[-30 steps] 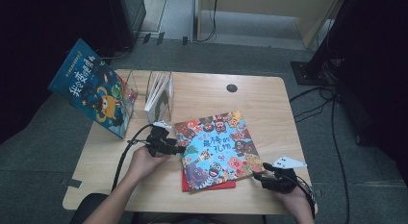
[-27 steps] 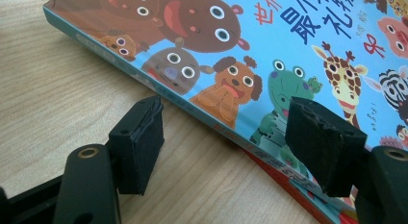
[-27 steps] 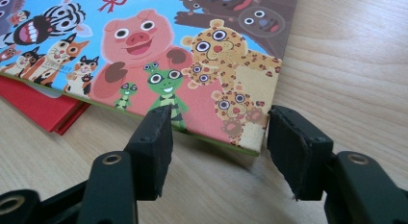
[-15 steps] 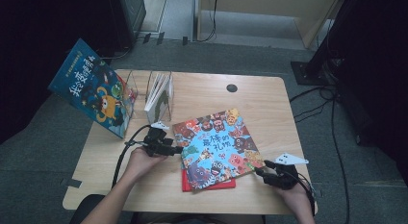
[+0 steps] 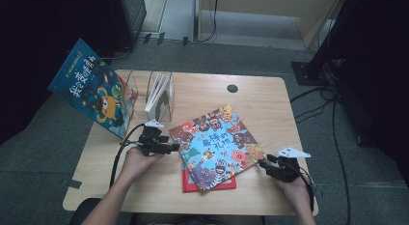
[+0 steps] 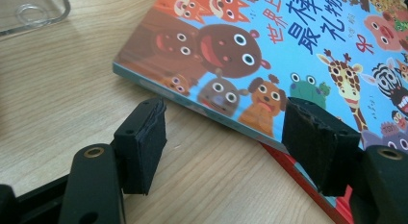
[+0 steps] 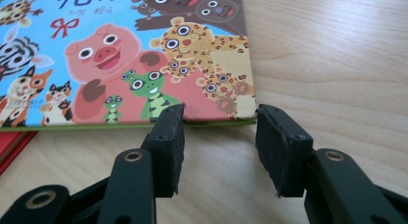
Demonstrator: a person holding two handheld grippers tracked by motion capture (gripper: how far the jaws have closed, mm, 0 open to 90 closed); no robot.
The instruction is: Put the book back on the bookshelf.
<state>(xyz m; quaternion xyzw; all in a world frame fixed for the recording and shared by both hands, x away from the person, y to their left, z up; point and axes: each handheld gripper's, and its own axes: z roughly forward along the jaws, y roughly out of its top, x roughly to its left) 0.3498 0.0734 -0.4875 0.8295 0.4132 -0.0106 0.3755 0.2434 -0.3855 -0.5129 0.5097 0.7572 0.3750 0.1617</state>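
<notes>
Flat on the wooden table (image 5: 202,97), animal picture book (image 5: 217,145) lies atop a red book (image 5: 212,182). Left gripper (image 5: 174,147), jaws wide, straddles its near-left edge. Right gripper (image 5: 263,164), jaws just narrowing, brackets its corner, not pinching.

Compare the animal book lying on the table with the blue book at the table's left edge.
The animal book lies flat on the table, on top of a red book; the blue book stands tilted, overhanging the edge. The animal book shows many small animals, the blue book one big orange creature. Both have blue covers.
</notes>
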